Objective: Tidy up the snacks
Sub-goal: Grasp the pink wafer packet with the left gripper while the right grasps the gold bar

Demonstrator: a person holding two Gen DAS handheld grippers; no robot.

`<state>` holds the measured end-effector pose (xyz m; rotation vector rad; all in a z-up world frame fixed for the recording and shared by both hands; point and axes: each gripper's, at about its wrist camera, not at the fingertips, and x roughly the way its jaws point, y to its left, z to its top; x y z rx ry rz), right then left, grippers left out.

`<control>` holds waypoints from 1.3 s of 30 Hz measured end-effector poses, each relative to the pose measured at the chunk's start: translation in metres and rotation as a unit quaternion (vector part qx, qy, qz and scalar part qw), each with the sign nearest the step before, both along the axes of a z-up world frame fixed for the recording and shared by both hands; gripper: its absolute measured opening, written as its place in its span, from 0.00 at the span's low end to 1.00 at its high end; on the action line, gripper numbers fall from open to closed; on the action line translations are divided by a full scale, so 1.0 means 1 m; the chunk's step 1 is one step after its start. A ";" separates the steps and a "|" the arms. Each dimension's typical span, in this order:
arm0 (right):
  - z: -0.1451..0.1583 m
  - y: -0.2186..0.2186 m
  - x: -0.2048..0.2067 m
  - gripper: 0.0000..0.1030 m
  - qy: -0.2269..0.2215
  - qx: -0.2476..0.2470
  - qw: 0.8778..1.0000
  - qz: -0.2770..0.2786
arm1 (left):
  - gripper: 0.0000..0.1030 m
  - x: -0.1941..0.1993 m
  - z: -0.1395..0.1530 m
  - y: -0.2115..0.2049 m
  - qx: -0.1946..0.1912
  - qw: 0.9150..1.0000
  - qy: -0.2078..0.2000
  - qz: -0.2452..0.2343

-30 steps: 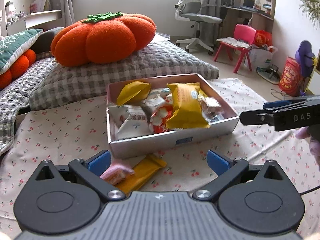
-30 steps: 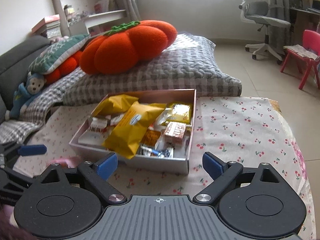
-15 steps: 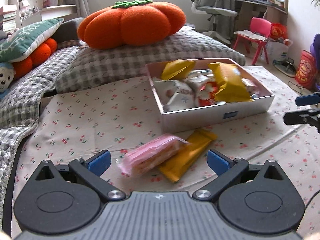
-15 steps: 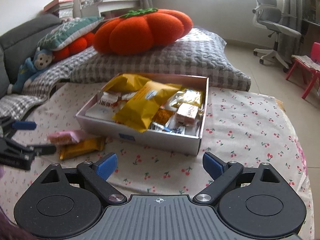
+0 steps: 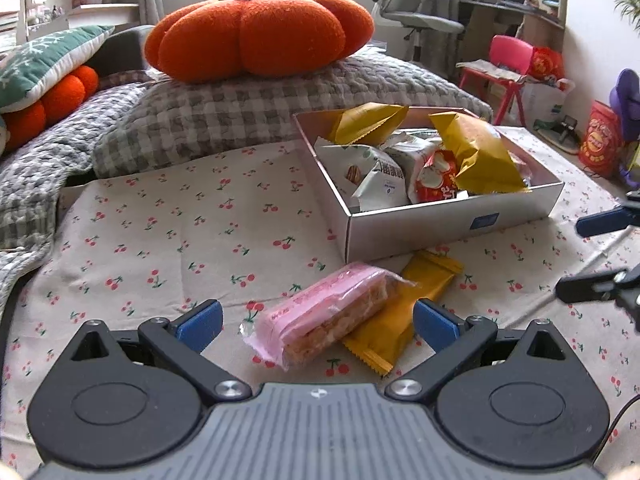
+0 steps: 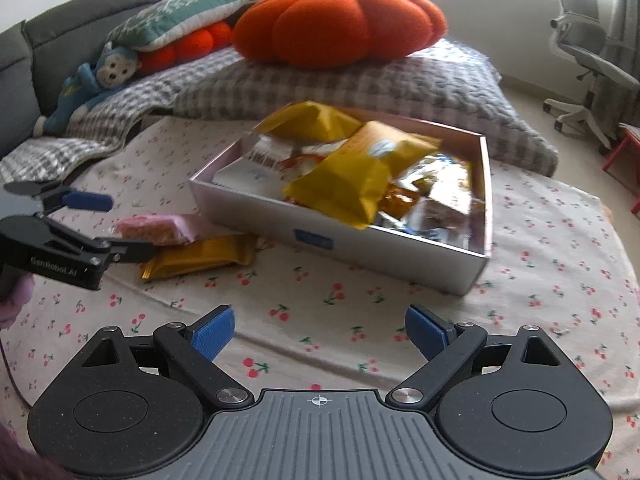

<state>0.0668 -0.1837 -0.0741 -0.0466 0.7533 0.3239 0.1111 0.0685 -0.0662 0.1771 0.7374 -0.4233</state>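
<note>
A: Left gripper (image 5: 316, 322): jaws spread wide, nothing held. The blue pads (image 5: 199, 325) flank the near end of the pink snack bar (image 5: 324, 320) without touching it.

B: Confirmed. The pink snack bar lies on the cherry-print cloth (image 5: 168, 240), dead ahead at 12 o'clock of the left gripper, overlapping the yellow snack bar (image 5: 404, 312), which angles off toward 1 o'clock. Right gripper?

A: Right gripper (image 6: 319, 330): jaws likewise wide apart, empty, over bare cloth. From the right wrist view both bars sit at 10 o'clock, just in front of the left gripper's fingertips.

B: Next out?

A: Snack box (image 5: 436, 226), open-topped and silver-walled, at 1 o'clock from the left gripper; its near wall is just beyond the yellow snack bar. It is filled with wrapped snacks; a large yellow packet (image 5: 476, 152) lies on top of the pile.

B: Beyond the box?

A: Grey checked cushion (image 5: 248, 108) at 12 o'clock, with the orange pumpkin pillow (image 5: 260, 28) resting on it. Right wrist view is slightly blurred around the box.
</note>
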 end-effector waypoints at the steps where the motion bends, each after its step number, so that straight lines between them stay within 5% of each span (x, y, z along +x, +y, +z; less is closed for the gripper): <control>1: -0.001 0.004 0.001 0.91 0.000 -0.002 1.000 0.003 | 0.97 0.002 -0.001 0.001 -0.004 1.000 0.001 -0.002; 10: -0.011 0.038 0.012 0.91 0.006 -0.020 0.999 0.032 | 0.64 0.017 -0.013 0.015 -0.057 0.998 0.037 -0.008; 20: -0.021 0.083 0.027 0.91 0.011 -0.034 0.997 0.064 | 0.52 0.010 -0.009 0.025 -0.045 0.999 0.022 0.016; 24: -0.026 0.094 0.037 0.91 0.017 -0.040 0.997 0.070 | 0.39 0.009 -0.007 0.036 -0.027 0.999 0.014 0.045; 30: -0.024 0.095 0.043 0.92 0.019 -0.017 0.997 0.069 | 0.41 0.008 -0.006 0.056 -0.027 0.997 0.017 0.066; 33: -0.022 0.092 0.046 0.95 0.034 0.016 0.998 0.045 | 0.60 0.007 -0.007 0.062 -0.048 0.997 0.022 0.056; 39: -0.020 0.095 0.053 0.97 0.045 0.049 0.998 -0.018 | 0.63 0.016 -0.010 0.061 -0.067 0.995 0.029 0.069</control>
